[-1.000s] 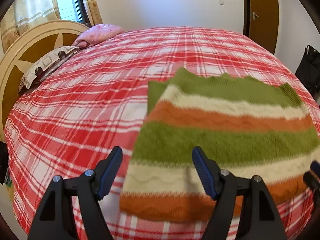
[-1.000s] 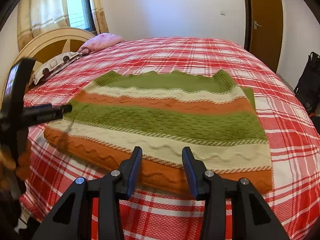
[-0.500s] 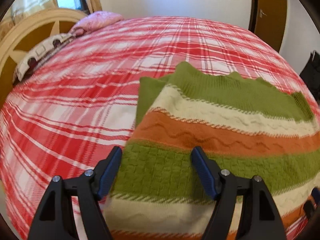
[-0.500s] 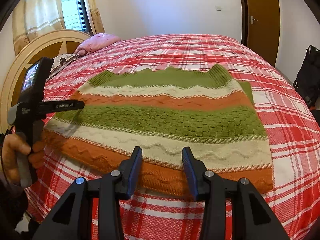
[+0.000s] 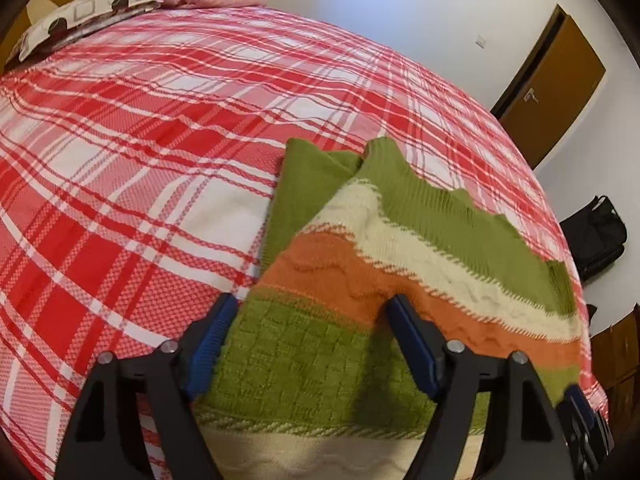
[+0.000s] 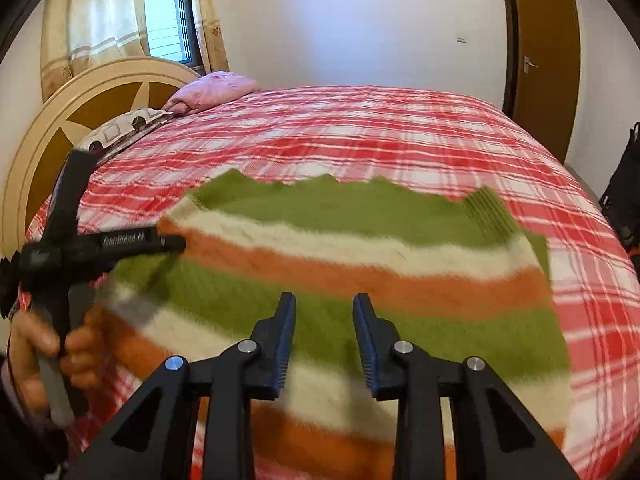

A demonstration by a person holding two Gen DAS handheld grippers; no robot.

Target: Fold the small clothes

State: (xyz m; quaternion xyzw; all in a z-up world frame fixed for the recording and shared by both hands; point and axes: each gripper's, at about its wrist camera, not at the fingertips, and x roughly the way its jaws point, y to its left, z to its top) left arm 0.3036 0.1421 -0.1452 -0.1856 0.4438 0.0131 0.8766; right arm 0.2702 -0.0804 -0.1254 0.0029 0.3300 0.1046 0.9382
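Lying flat on the red plaid bed (image 6: 400,128): striped knit sweater (image 6: 360,264). Hovering over its near stripes, left gripper (image 5: 310,336) and right gripper (image 6: 324,336), fingers (image 6: 286,332) of both closing, not yet pinching any cloth. Pillows (image 6: 212,90) by headboard (image 6: 52,140).

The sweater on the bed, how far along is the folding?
Done: the sweater lies flat on the bed, and a green edge seems tucked under its far side. In hand: both grippers hover over it with jaws closing, the left gripper near one side edge, the right gripper over the middle; neither grips cloth yet. Left: the main folds.
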